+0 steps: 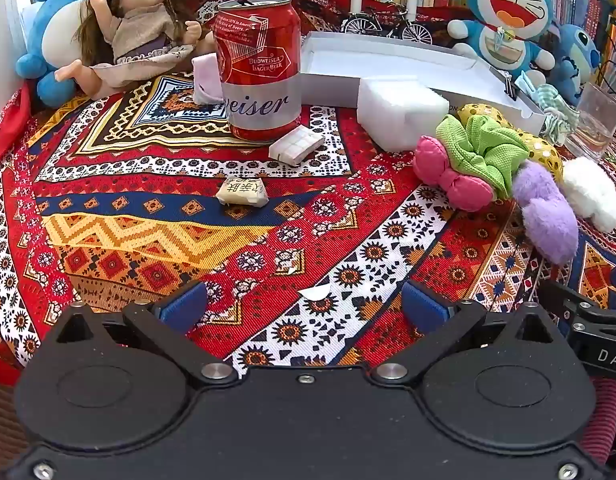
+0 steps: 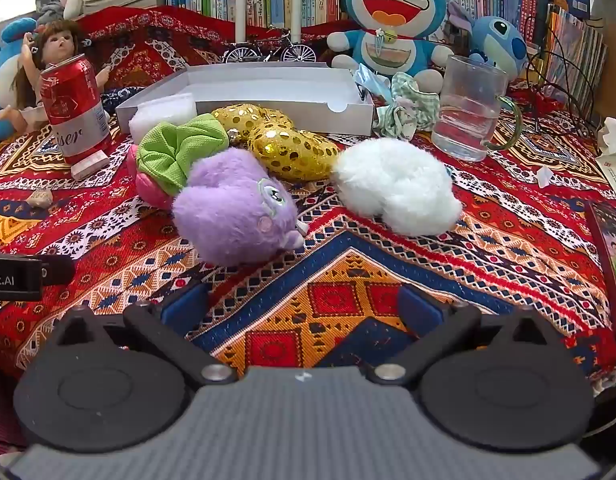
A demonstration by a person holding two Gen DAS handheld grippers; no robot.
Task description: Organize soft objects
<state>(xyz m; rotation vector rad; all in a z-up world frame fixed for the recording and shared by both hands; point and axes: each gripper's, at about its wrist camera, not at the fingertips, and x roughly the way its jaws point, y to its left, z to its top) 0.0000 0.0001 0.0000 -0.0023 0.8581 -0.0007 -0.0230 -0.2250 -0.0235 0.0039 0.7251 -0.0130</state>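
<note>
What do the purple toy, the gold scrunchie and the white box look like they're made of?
Purple toy: fluffy plush, long soft pile. Gold scrunchie: shiny fabric, seemingly covered in round sequins. White box: probably matte cardboard, thin folded walls.

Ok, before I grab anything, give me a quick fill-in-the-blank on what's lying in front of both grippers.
1. The purple plush lies between the green scrunchie and the ____ fluffy scrunchie.
2. The white box behind the pile is ____ inside.
3. The red can stands ____ on the cloth.
4. The right gripper and the left gripper both have ____ jaws with nothing between them.

Missing words: white; empty; upright; open
</note>
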